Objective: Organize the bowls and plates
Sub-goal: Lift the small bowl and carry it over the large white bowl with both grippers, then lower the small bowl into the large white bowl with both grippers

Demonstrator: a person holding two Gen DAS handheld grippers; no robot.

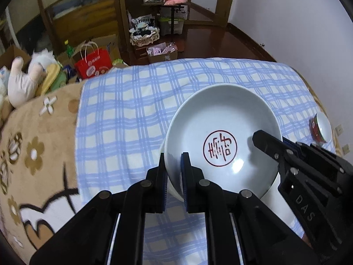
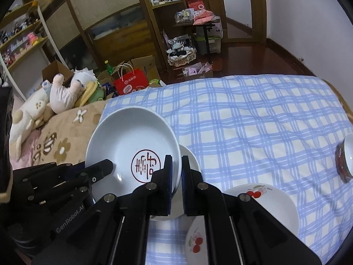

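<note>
Both grippers (image 1: 173, 165) (image 2: 176, 167) clamp the stamped plate's (image 1: 220, 119) rim, hiding what lies beneath.

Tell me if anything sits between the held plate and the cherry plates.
Nothing visible does. Both tools, left and right, pinch the red-seal plate; the cherry plates lie beside it on the checked cloth.

A bed carries everything here, spread with a blue-and-white checked cloth (image 2: 253, 119) over a tan flowered blanket (image 2: 66, 145). On the cloth at about five o'clock sit two white cherry-painted plates (image 2: 271, 201), touching or overlapping. A small red-patterned bowl (image 2: 345, 156) lies tipped on its side out at three o'clock. Plush toys (image 2: 59, 92) are piled at the blanket's ten o'clock edge.
</note>
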